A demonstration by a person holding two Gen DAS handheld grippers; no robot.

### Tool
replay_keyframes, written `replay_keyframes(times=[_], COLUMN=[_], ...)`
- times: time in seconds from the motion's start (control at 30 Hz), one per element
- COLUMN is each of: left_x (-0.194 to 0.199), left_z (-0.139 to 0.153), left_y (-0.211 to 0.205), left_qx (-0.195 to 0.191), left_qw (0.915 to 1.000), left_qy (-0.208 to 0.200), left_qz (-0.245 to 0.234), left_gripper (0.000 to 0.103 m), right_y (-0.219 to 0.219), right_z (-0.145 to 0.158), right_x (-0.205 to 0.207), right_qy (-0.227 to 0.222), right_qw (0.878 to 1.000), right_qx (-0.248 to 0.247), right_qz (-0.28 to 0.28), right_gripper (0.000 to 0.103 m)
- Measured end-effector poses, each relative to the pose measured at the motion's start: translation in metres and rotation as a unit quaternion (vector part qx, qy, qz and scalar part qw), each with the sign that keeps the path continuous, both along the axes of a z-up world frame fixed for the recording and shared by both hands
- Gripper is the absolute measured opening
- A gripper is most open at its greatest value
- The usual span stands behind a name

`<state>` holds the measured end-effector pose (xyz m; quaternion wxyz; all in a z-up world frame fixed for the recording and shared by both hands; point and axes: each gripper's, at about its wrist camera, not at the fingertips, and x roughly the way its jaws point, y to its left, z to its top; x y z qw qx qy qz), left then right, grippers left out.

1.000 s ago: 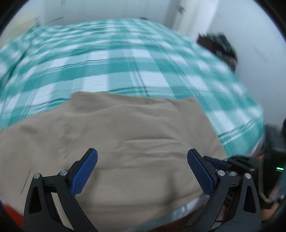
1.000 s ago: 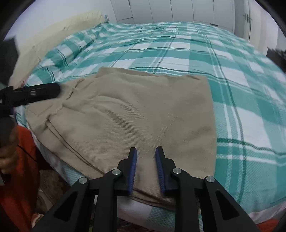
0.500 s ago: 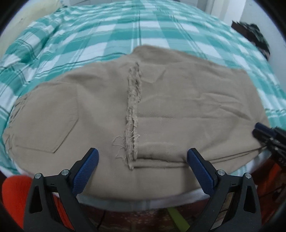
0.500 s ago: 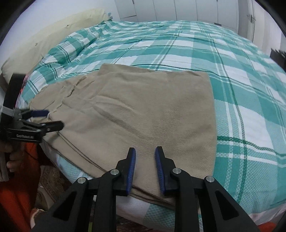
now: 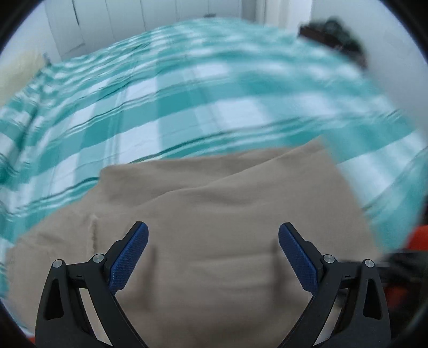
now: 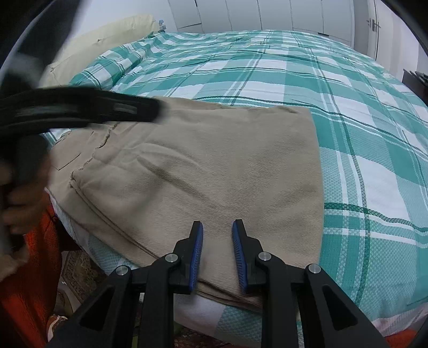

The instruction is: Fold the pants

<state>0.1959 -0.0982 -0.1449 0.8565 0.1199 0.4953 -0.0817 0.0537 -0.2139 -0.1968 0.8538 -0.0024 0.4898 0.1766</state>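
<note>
Change: left gripper (image 5: 213,235) swung across the cloth since half a second ago, view now smeared with blur; frayed seam (image 5: 93,233), then centred between the blue pads, now off beyond the left pad; right gripper (image 6: 217,235) unmoved.
Left tongs: spread wide apart, nothing between the pads, hovering above tan cloth.
Right tongs: a narrow gap between the blue pads, clamped on nothing, poised over the near folded edge.
Pants (image 6: 203,171): tan, folded into a rough rectangle, directly under and ahead of both tongs, at the bed's near edge.
Left of right tongs: left gripper's black body, blurred, over the pants' left end; a hand (image 6: 18,198) on its handle.
Beyond the pants: green-and-white checked bedspread (image 6: 294,80).
Farthest: cream pillow (image 6: 107,34), white cupboard doors (image 6: 267,13).
</note>
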Motion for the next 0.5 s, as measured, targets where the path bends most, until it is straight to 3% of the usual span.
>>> replay_keyframes(times=[0.07, 0.13, 0.23, 0.33, 0.5], left_x=[0.010, 0.011, 0.001, -0.021, -0.053], left_z=[-0.017, -0.022, -0.019, -0.006, 0.015], left_y=[0.020, 0.070, 0.124, 0.151, 0.151], left_qx=[0.033, 0.009, -0.022, -0.052, -0.113], left_qw=[0.9988, 0.9941, 0.9855, 0.9831, 0.9827], left_qy=[0.008, 0.021, 0.044, 0.040, 0.026], left_qz=[0.036, 0.106, 0.162, 0.171, 0.144], left_gripper=[0.095, 0.096, 0.096, 0.094, 0.094], right_y=[0.000, -0.001, 0.000, 0.000, 0.000], right_z=[0.000, 0.000, 0.000, 0.000, 0.000], right_x=[-0.001, -0.002, -0.003, -0.001, 0.001], right_qy=[-0.003, -0.003, -0.003, 0.003, 0.006], right_qw=[1.000, 1.000, 1.000, 1.000, 1.000], right_qx=[0.000, 0.000, 0.000, 0.001, 0.001], right_qz=[0.002, 0.003, 0.004, 0.005, 0.002], right_gripper=[0.024, 0.024, 0.024, 0.024, 0.024])
